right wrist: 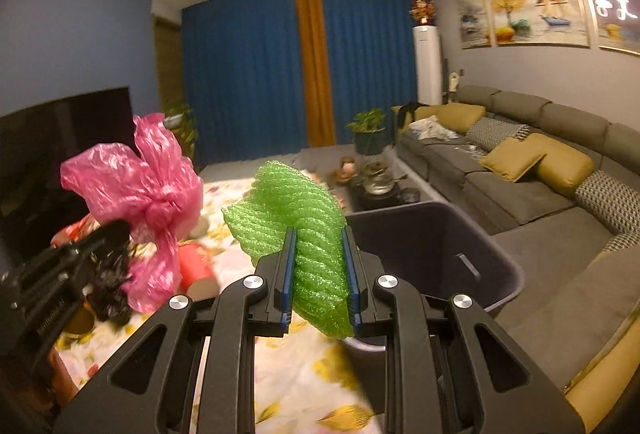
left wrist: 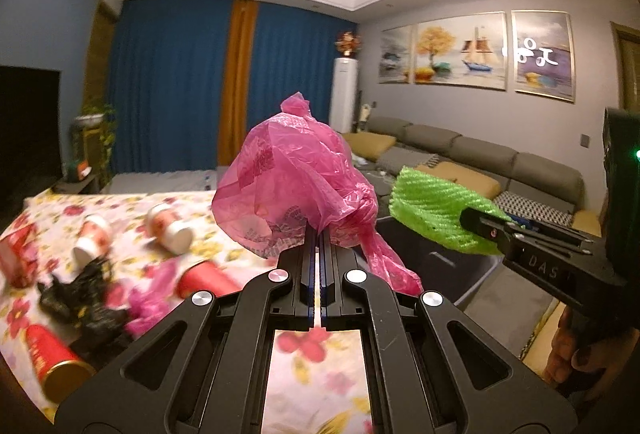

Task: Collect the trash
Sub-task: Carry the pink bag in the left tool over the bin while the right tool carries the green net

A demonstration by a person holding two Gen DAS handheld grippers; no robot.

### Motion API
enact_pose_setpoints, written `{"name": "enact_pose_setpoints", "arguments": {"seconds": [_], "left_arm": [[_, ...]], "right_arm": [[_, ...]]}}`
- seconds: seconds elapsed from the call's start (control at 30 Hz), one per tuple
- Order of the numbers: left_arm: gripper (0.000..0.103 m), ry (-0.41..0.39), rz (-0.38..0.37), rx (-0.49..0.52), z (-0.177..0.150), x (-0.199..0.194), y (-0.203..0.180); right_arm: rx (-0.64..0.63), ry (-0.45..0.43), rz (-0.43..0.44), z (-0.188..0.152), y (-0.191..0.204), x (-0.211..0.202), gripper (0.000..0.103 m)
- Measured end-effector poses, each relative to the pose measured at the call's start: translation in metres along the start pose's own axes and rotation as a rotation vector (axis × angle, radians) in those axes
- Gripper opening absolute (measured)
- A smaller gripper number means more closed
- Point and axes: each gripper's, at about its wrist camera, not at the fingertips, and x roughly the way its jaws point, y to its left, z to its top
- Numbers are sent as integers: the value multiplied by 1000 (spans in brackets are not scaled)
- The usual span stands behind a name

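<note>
While left claw (left wrist: pixel 320 234) pinches knotted pink bag (left wrist: pixel 296 174), right claw (right wrist: pixel 319 246) clamps green foam sheet (right wrist: pixel 296 202) beside dark bin (right wrist: pixel 440 234).

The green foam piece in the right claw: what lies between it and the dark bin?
Nothing. In the right wrist view the green foam piece overlaps the dark bin rim directly.

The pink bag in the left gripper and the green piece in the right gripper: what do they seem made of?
Pink bag: thin plastic film, glossy and translucent, crinkled and knotted, with faint print showing through. Green piece: likely foam netting or sleeve, matte, with a ribbed mesh texture, dented where the right gripper squeezes it. The left gripper pinches the bag completely shut.
</note>
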Motion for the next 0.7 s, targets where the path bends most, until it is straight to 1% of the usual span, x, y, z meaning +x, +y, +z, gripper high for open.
{"name": "enact_pose_setpoints", "arguments": {"seconds": [0.13, 0.23, 0.43, 0.7], "left_arm": [[0, -5, -38, 24, 5, 22, -23], [0, -6, -60, 37, 6, 40, -39], [1, 15, -100, 31, 5, 75, -55], [1, 38, -133, 52, -1, 108, -70]], "right_arm": [[27, -32, -42, 7, -21, -1, 22], [37, -49, -70, 9, -29, 1, 22], [67, -72, -90, 10, -46, 5, 22], [105, -76, -94, 7, -60, 17, 23]]}}
